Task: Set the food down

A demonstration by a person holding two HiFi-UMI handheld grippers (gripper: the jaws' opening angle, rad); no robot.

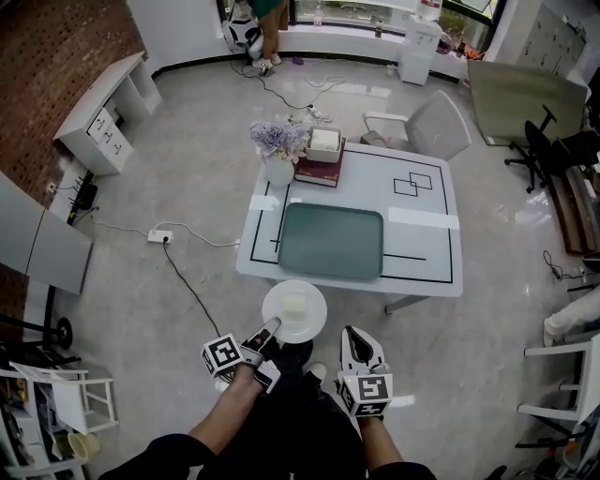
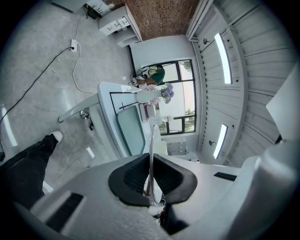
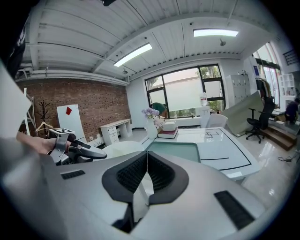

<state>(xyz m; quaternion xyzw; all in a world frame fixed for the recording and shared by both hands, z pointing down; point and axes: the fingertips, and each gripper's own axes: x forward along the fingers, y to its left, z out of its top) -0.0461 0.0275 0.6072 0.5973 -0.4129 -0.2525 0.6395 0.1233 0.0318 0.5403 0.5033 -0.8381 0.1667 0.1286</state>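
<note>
Closest in, the left tool [image 1: 270, 330] has its jaws clamped on the near rim of a white plate [image 1: 314, 325]. Its own view shows that rim edge-on, a thin pale line pinched between the two dark pads [image 2: 131, 176]. On the plate lies the food [image 1: 295, 306], a pale block near the middle. The plate is held level just ahead of the tool, up against the near edge of the table [image 1: 427, 239]. Whether it hangs over that edge or just short of it cannot be told.

The right tool [image 1: 353, 336] sits just to the right of the left one and apart from the plate. Its jaws are shut together with nothing between them. In its own view the left tool appears off to its left, with a hand [image 3: 30, 140] wrapped round the grip.

Straight ahead of both tools, past the plate, a teal tray [image 1: 331, 240] lies flat on the table inside black tape lines. Beyond the tray, toward the far left corner, stands a white vase [image 1: 278, 171] of lilac flowers [image 1: 277, 139]. Just right of it is a stack of books [image 1: 319, 172] with a white box [image 1: 323, 142] on top. A grey chair [image 1: 436, 127] stands at the table's far right corner.

On the floor [image 1: 169, 187], ahead and to the left of the left tool, a black cable [image 1: 187, 281] runs to a white power strip [image 1: 159, 236]. Far ahead, a person [image 1: 265, 23] stands by the window.
</note>
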